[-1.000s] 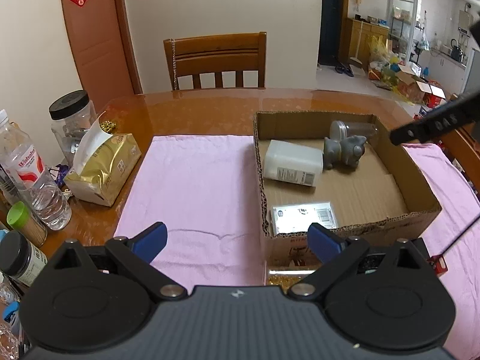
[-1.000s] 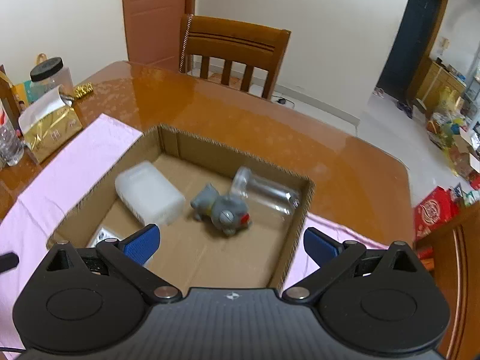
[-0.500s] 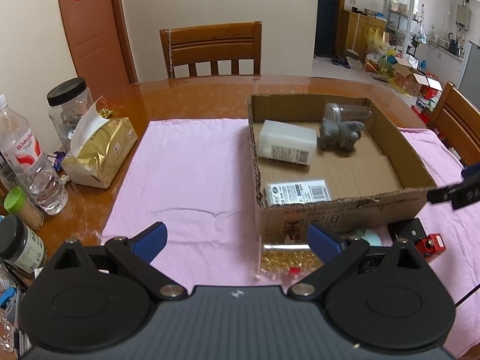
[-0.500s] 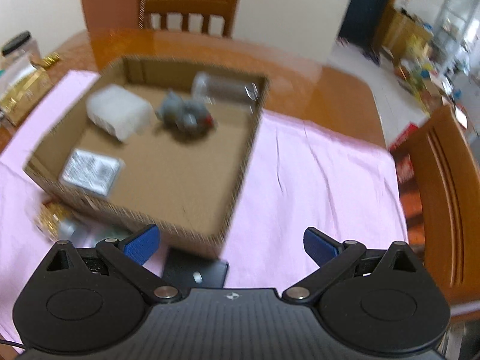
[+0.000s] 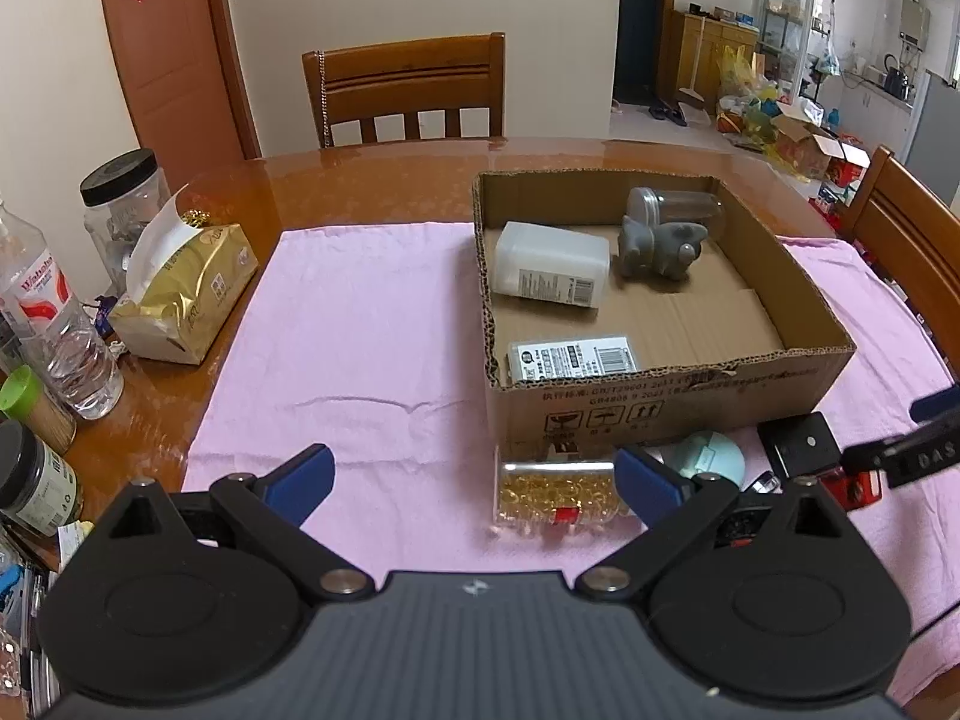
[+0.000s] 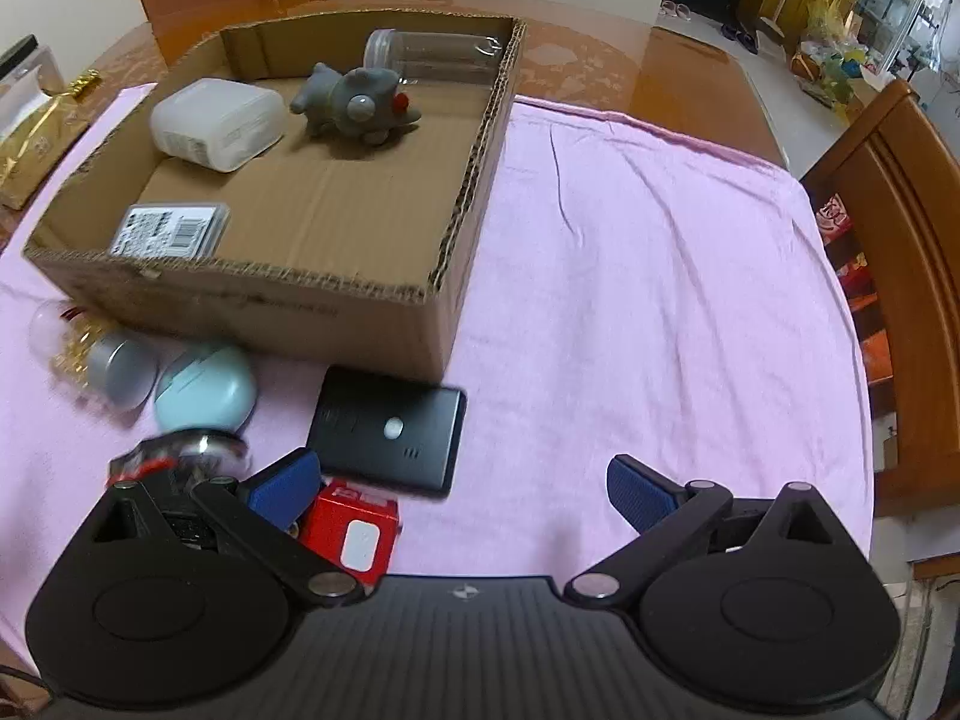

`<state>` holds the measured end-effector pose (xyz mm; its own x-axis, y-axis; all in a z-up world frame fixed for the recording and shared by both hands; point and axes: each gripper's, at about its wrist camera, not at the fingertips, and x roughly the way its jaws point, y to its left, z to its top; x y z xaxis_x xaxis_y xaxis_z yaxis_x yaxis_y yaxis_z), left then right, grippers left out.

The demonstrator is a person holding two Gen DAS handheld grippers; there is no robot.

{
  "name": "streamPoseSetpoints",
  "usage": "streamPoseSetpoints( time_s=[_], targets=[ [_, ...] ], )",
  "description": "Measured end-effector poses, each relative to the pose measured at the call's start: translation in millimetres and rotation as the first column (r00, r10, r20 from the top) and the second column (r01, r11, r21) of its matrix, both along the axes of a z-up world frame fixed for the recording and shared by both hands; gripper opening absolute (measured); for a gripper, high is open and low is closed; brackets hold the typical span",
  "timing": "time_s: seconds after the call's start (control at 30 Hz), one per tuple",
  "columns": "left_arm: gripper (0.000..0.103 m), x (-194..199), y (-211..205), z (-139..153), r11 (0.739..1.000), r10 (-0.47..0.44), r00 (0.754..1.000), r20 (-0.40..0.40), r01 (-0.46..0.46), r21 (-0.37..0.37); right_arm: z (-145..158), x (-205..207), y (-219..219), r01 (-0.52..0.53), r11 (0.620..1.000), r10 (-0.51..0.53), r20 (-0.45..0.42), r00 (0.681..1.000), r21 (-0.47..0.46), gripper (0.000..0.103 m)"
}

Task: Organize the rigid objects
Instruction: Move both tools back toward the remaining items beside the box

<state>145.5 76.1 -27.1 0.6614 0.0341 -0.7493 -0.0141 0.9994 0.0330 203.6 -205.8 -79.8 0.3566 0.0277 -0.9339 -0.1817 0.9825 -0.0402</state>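
1. Cardboard box (image 5: pixel 660 402) sits on the pink cloth (image 5: pixel 360 330), its long axis running away from the left wrist camera; since a second ago both cameras have pulled back toward the near edge of the table (image 5: pixel 372 180), so the loose things in front of the box now show.
2. Inside, the white container (image 5: pixel 549 264) lies on its side at the back left, long axis across the box; the grey toy (image 5: pixel 657 246) stands beside it and the clear jar (image 5: pixel 678 207) lies along the back wall, cap to the left. The labelled flat pack (image 5: pixel 570 358) lies flat against the near wall.
3. Outside, just before the near wall, lie a clear jar of gold beads (image 5: pixel 555 492) on its side, a pale blue case (image 6: pixel 204 387), a black device (image 6: pixel 387 429) and a red block (image 6: pixel 351 531); the black device's long axis runs across the right wrist view.
4. The left gripper (image 5: pixel 474 477) hovers over the cloth with jaws spread wide and empty.
5. The right gripper (image 6: pixel 462 483) is likewise wide apart, holding nothing, its left finger (image 6: pixel 282 486) just beside the red block.
6. A tissue pack (image 5: pixel 180 294), bottles and jars stand at the table's left edge; chairs (image 5: pixel 408 90) ring it.
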Motion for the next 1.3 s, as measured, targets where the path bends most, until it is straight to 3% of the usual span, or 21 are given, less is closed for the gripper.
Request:
streamPoseSetpoints(
  time_s=[0.2, 0.33, 0.47, 0.63, 0.7, 1.0, 1.3],
  targets=[
    [0.099, 1.1, -5.2, -2.3, 1.0, -0.015, 1.0, -0.005, 0.015, -0.007, 8.8, -29.4, 0.7, 0.005, 0.998, -0.007, 0.025, 1.0, 0.055, 0.103],
    [0.099, 2.1, -12.1, -4.1, 0.999, -0.041, 0.999, -0.011, 0.041, -0.011, 2.1, -46.9, 18.0, -0.053, 0.995, 0.05, 0.04, 0.998, 0.079, 0.103],
    [0.099, 2.7, -17.6, -9.5, 0.998, -0.063, 0.998, -0.028, 0.062, -0.019, -19.5, -57.0, 30.8, -0.087, 0.995, 0.086, 0.012, 0.996, 0.042, 0.103],
    [0.099, 4.2, -22.1, -21.5, 0.996, -0.082, 0.995, -0.061, 0.079, -0.041, -37.2, -61.1, 16.4, -0.054, 0.998, 0.054, -0.004, 0.999, -0.027, 0.103],
    [0.099, 6.5, -23.0, -28.2, 0.995, -0.086, 0.994, -0.074, 0.082, -0.051, -39.5, -59.6, 4.5, -0.032, 0.999, 0.033, -0.014, 0.999, 0.007, 0.103],
    [0.099, 21.0, -27.9, -69.8, 0.993, -0.078, 0.986, -0.146, 0.064, -0.1, -38.0, -65.4, 1.4, -0.045, 0.999, 0.045, 0.022, 0.999, 0.008, 0.103],
    [0.099, 34.8, -40.6, -77.3, 0.993, -0.092, 0.99, -0.111, 0.083, -0.079, -39.5, -71.9, -0.7, -0.038, 0.999, 0.037, 0.044, 0.998, 0.011, 0.103]
  ],
)
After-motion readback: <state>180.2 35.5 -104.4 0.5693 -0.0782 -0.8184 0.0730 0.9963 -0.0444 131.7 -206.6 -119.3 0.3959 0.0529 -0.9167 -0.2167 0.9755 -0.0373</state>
